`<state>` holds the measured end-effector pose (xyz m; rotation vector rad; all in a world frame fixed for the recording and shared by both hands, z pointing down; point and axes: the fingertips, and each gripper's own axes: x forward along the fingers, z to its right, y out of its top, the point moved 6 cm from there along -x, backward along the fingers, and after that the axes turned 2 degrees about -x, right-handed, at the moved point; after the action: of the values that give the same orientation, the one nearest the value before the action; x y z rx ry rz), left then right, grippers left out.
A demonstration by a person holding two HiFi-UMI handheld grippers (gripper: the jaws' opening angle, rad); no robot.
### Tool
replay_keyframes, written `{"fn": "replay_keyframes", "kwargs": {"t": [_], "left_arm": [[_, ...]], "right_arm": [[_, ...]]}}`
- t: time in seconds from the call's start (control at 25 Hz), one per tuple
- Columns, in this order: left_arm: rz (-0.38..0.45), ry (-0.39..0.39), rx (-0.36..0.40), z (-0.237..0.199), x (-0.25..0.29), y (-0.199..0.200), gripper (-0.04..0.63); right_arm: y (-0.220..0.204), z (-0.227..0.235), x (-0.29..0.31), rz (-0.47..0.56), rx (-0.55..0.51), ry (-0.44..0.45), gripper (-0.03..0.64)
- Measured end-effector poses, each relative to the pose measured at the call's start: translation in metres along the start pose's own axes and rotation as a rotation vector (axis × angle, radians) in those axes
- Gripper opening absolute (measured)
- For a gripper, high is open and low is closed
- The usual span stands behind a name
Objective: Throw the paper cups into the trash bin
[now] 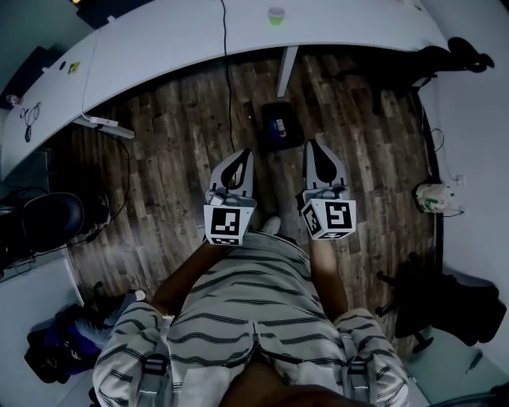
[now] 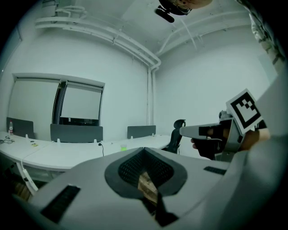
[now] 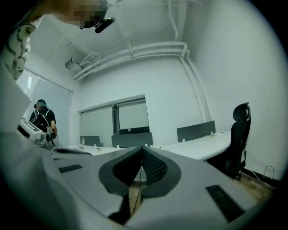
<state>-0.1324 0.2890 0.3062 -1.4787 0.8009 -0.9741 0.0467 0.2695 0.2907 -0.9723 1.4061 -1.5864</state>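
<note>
wood plank floor fills the head view, with a long white table (image 1: 159, 40) curving across the top. one green paper cup (image 1: 276, 15) stands on that table, far from both tools. below the table edge a black bin (image 1: 281, 125) sits on the floor, just ahead of the two tools. the left gripper (image 1: 243, 154) and the right gripper (image 1: 315, 145) are side by side and apart, both pointing toward the bin, over the person's striped shirt (image 1: 246, 310). a black office chair (image 1: 49, 219) sits at the left.

over to the left gripper view: left gripper (image 2: 144, 149) has its fingers clenched tip to tip, nothing caught between them. beyond the tips the table (image 2: 67, 155) stretches out, and the paper cup (image 2: 123, 148) is a small green spot on it, well away. the right gripper (image 2: 202, 131) pokes in from the right.

now the right gripper view: right gripper (image 3: 142, 148) fingers pressed together at the tips, empty too, only floor showing through the slit below. table (image 3: 198, 147) ahead, a chair (image 3: 239, 134) to the right, another person (image 3: 42, 117) at far left.
</note>
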Motion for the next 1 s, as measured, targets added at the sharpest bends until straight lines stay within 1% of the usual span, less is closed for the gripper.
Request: {"fn": "replay_keyframes", "kwargs": {"t": [0.08,0.32,0.64,0.8,1.0], "left_arm": [[0.009,-0.017,-0.001,-0.009,0.02,0.007,0.023],[0.015,-0.053,-0.015,-0.07,0.093,0.02,0.023],[0.016,-0.1,-0.022,-0.122,0.15,0.04,0.023],[0.006,-0.118,-0.039,-0.139,0.17,0.044,0.023],[-0.014,-0.124,-0.062,-0.144,0.189,0.04,0.023]], "right_arm": [[0.005,0.006,0.02,0.002,-0.008,-0.008,0.011],[0.014,0.013,0.108,-0.008,-0.011,-0.043,0.009],[0.031,0.014,0.179,-0.009,-0.027,-0.082,0.01],[0.037,0.011,0.205,-0.014,-0.038,-0.087,0.01],[0.041,0.01,0.221,-0.018,-0.063,-0.074,0.01]]}}
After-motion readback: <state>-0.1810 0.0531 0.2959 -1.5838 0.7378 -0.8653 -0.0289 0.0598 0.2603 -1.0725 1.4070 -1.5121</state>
